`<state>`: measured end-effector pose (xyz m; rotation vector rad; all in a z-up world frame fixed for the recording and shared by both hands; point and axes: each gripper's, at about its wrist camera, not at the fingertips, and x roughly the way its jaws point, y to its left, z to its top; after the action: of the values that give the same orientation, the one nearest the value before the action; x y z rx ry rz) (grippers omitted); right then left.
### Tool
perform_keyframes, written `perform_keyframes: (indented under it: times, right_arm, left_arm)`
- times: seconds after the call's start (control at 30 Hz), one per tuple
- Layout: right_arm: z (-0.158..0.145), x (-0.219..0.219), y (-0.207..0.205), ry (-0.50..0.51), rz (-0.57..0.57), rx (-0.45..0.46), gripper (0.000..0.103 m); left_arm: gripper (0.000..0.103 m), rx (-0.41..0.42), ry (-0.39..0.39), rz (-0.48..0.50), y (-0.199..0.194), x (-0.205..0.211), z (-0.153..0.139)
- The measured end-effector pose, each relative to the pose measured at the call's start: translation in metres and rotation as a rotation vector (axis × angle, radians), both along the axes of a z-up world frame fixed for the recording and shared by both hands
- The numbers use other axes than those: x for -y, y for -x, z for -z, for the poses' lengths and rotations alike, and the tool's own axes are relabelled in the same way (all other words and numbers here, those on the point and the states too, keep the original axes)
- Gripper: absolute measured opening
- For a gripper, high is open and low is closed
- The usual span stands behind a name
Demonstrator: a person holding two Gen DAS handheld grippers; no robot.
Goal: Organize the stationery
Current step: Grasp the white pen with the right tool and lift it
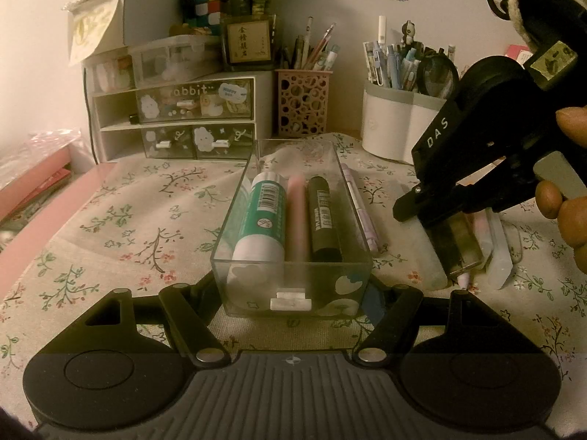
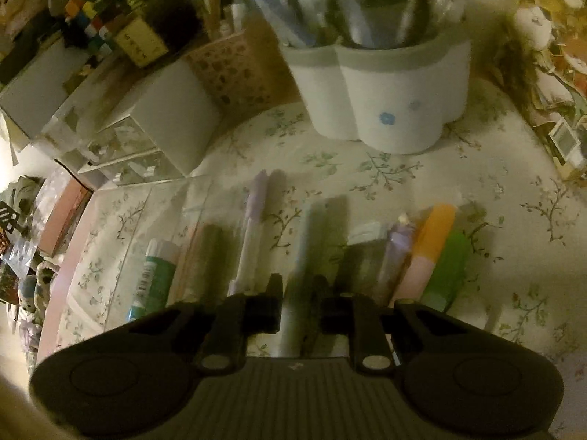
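Nearest the left wrist camera, my left gripper (image 1: 293,304) stood wide open, its two fingers flanking the near end of the clear tray (image 1: 293,286) at frame centre; whether they touched its walls I could not tell. Inside lay a green glue stick (image 1: 262,216), a pink stick (image 1: 298,216) and a black marker (image 1: 323,216) side by side, with a lilac pen (image 1: 361,209) outside along the right wall. I judged the tray light, rigid and slick, best pinched low across its end. At the right, my right gripper (image 1: 458,253) pointed down among loose pens. From the right wrist view, blurred, those fingers sat narrowed around a pale slim pen (image 2: 293,293) at lower centre, seemingly clamping it. Such a pen is light, stiff and prone to roll, so mid-barrel is the sound hold. Highlighters (image 2: 436,253) lay right of it.
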<state>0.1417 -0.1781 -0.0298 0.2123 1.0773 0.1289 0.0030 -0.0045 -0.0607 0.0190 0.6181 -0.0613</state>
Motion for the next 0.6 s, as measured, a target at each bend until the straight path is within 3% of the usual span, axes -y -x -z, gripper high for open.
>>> perform_keyframes:
  times: [0.6]
  right_arm:
    - [-0.006, 0.018, 0.01, -0.138, 0.047, 0.064, 0.014]
  left_arm:
    - [0.073, 0.0, 0.0, -0.001, 0.0, 0.0, 0.0]
